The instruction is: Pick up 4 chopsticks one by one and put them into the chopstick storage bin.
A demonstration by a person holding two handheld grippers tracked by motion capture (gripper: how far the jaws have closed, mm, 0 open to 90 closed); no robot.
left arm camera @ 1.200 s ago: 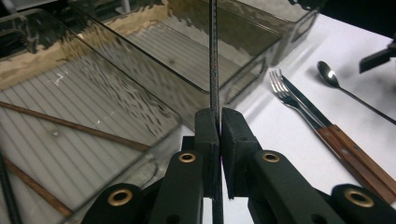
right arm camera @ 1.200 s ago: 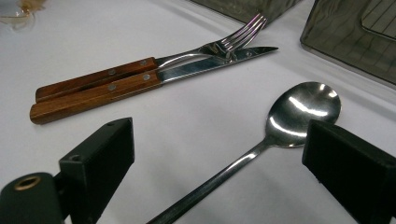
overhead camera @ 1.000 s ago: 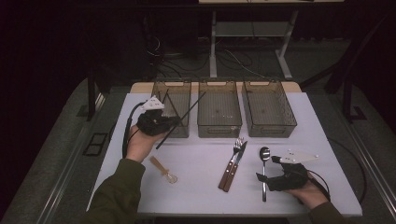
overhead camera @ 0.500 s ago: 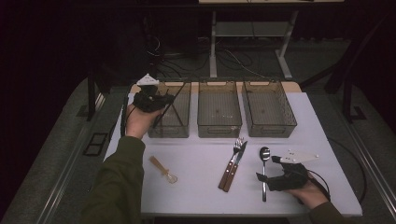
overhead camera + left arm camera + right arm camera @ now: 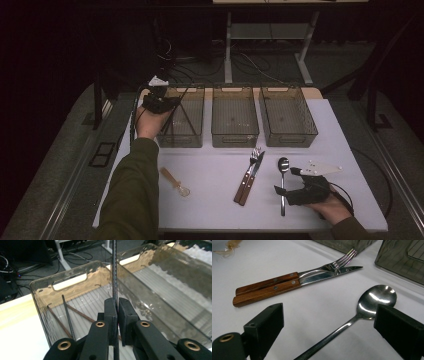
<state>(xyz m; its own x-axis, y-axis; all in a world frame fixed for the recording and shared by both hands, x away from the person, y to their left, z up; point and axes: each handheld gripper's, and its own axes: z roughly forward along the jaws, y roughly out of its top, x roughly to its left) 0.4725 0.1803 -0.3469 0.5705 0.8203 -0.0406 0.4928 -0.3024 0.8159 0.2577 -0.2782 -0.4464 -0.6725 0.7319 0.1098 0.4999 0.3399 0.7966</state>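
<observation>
- Our left gripper (image 5: 117,312) has its fingers pinching a black chopstick (image 5: 114,270) over the leftmost bin (image 5: 186,116).
- Our right gripper's (image 5: 332,325) fingers are spread around the spoon (image 5: 372,302) on the table (image 5: 210,200).

The right gripper (image 5: 329,336) stands wide open over the white tabletop (image 5: 294,312), its two black jaws either side of a steel spoon (image 5: 372,301) — the handle runs down between them. Beyond lie a fork (image 5: 287,278) and a knife (image 5: 294,285) with wooden handles, side by side and touching — a clear bin (image 5: 404,262) at upper right.
</observation>
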